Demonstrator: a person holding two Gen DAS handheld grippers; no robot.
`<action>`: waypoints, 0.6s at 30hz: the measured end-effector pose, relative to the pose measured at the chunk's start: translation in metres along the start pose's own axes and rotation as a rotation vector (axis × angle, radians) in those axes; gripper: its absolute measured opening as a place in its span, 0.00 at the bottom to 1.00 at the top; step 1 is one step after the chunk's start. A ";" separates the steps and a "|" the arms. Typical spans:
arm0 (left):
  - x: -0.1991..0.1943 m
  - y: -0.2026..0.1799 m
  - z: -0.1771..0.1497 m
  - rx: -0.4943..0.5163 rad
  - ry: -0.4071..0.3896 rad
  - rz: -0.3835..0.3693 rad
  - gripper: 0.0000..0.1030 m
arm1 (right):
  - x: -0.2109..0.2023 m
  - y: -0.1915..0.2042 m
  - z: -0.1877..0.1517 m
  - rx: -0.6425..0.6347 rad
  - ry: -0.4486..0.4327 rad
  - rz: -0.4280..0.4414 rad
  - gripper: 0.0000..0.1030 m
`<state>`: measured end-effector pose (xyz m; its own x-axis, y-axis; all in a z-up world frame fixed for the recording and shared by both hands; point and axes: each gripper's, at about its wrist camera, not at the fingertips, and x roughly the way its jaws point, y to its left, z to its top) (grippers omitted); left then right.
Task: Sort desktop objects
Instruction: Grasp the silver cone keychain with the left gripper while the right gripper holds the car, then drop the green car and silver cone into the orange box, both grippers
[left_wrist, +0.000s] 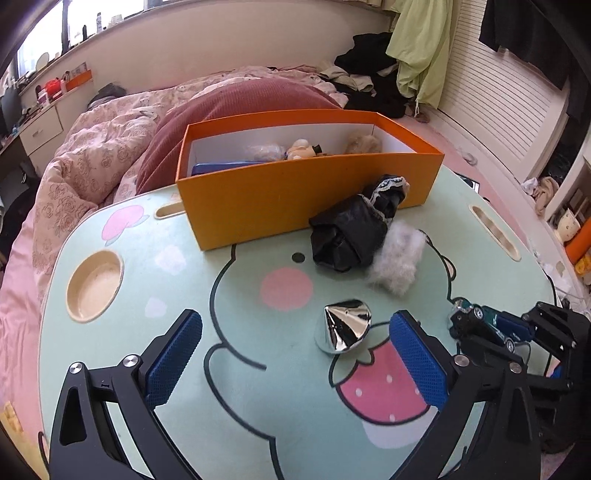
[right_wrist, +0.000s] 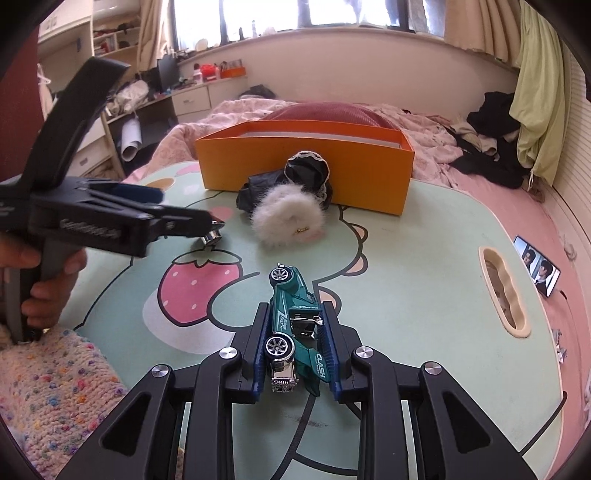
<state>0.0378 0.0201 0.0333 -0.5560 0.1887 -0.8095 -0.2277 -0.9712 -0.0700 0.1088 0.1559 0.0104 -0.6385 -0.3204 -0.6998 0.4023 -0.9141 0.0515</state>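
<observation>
My right gripper (right_wrist: 295, 332) is shut on a green toy car (right_wrist: 295, 314), turned on its side just above the table; the car shows in the left wrist view (left_wrist: 484, 325) too. My left gripper (left_wrist: 295, 336) is open, with a shiny silver cone (left_wrist: 343, 325) lying on the table between its fingers, nearer the right pad. The cone peeks out under the left gripper in the right wrist view (right_wrist: 211, 238). An orange box (left_wrist: 295, 195) at the back of the table holds several small items. A black cloth bundle (left_wrist: 354, 232) and a white fluffy ball (left_wrist: 399, 258) lie in front of it.
The green cartoon lap table (left_wrist: 184, 295) stands on a bed with pink bedding (left_wrist: 85, 158). It has a round cup recess (left_wrist: 94, 286) at left and a slot (right_wrist: 502, 291) at right. A phone (right_wrist: 537, 271) lies on the bed beside the table.
</observation>
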 end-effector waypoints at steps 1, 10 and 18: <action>0.005 -0.003 0.003 0.013 0.011 -0.005 0.81 | 0.000 0.000 0.000 0.000 0.000 0.000 0.24; -0.007 -0.008 -0.008 0.040 -0.036 -0.074 0.32 | -0.002 -0.004 0.001 0.030 0.001 -0.012 0.24; -0.041 0.013 -0.001 0.002 -0.134 -0.085 0.32 | -0.003 -0.014 0.019 0.113 0.012 0.060 0.23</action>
<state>0.0588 -0.0005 0.0651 -0.6367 0.2877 -0.7154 -0.2796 -0.9508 -0.1335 0.0928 0.1650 0.0249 -0.6072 -0.3728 -0.7017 0.3623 -0.9159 0.1731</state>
